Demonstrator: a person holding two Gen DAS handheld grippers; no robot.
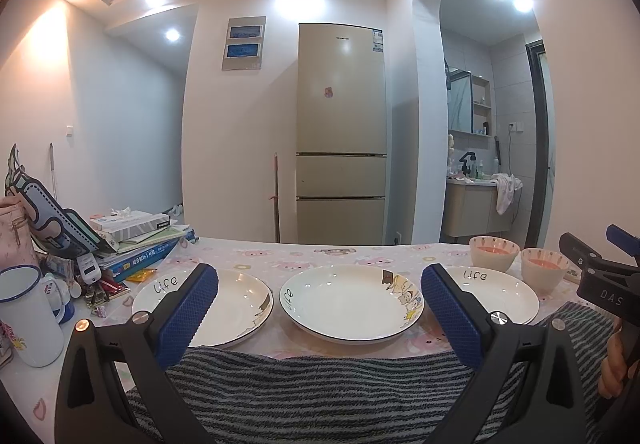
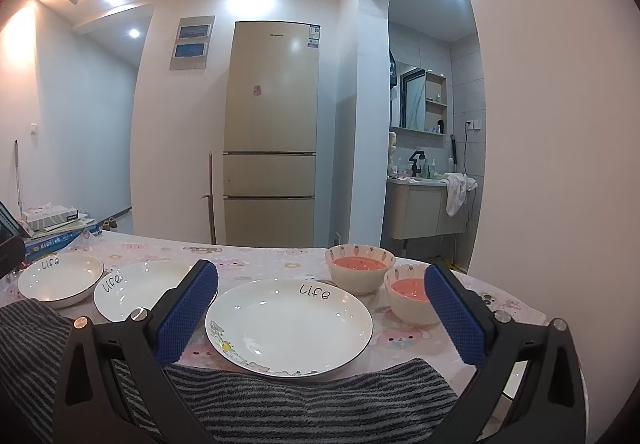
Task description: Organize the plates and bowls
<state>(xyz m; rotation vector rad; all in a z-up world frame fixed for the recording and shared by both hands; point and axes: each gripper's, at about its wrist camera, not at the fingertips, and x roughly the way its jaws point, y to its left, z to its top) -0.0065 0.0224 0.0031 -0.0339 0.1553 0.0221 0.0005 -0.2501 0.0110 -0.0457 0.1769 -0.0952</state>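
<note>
Your left gripper (image 1: 320,304) and right gripper (image 2: 322,308) both hover with jaws spread wide, holding nothing. Three white "life" plates line the frame's middle: left plate (image 1: 236,304), center plate (image 1: 344,304), right plate (image 2: 288,324). Two carrot-print bowls (image 2: 356,272) sit upper right. Glazed rims could slip; the nearer bowl (image 2: 412,300), beside your right finger, may get knocked.

A blue finger pad (image 1: 188,312) is covering part of the left plate (image 1: 240,300) in the left wrist view, while the opposite finger is hiding the near edge of the right plate (image 1: 504,296). In the right wrist view, the right finger (image 2: 452,316) is masking one side of the nearer bowl (image 2: 408,300); the striped towel (image 2: 304,400) is running off the bottom edge.
</note>
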